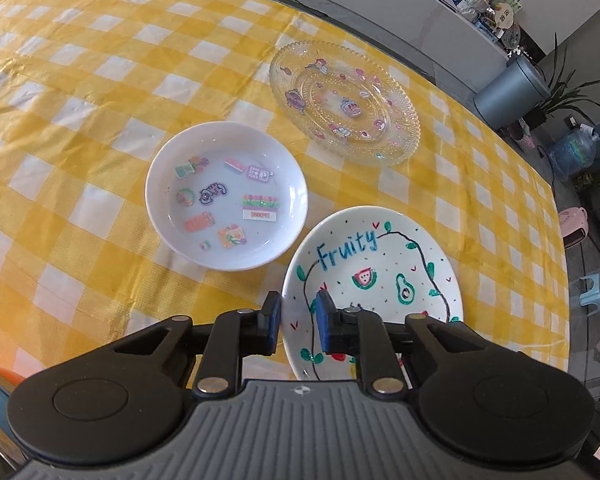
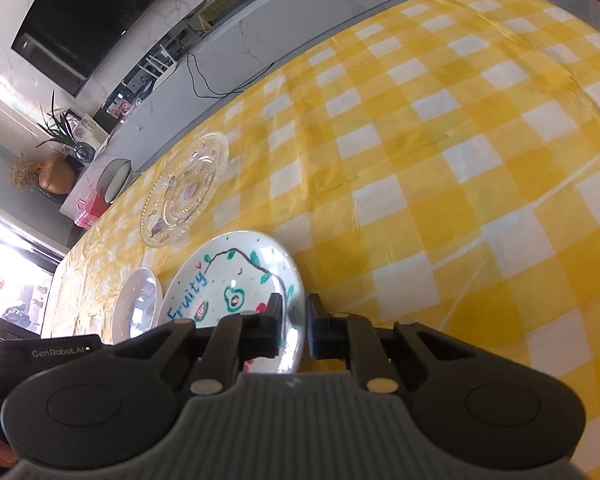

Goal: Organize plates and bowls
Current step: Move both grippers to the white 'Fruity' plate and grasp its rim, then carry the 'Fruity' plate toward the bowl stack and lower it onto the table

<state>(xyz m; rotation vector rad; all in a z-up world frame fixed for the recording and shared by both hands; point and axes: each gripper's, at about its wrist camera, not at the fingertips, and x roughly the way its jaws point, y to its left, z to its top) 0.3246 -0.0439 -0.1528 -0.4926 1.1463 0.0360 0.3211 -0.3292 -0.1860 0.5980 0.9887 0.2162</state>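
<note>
While both tools reach over the near edge of the desk (image 1: 100,80) with its yellow checked cloth, each straddles the rim of the white "Fruity" plate (image 1: 380,264). The left hand-held gripper (image 1: 298,312) has one blue pad outside the plate's left rim and one inside — narrowed to a pinch on that rim. The right hand-held gripper (image 2: 294,312) brackets the opposite rim the same way, its jaws drawn close on the edge. Just to the left of this plate sits a white bowl (image 1: 227,196) with stickers inside; farther back lies a clear glass plate (image 1: 344,102) with a beaded rim.
</note>
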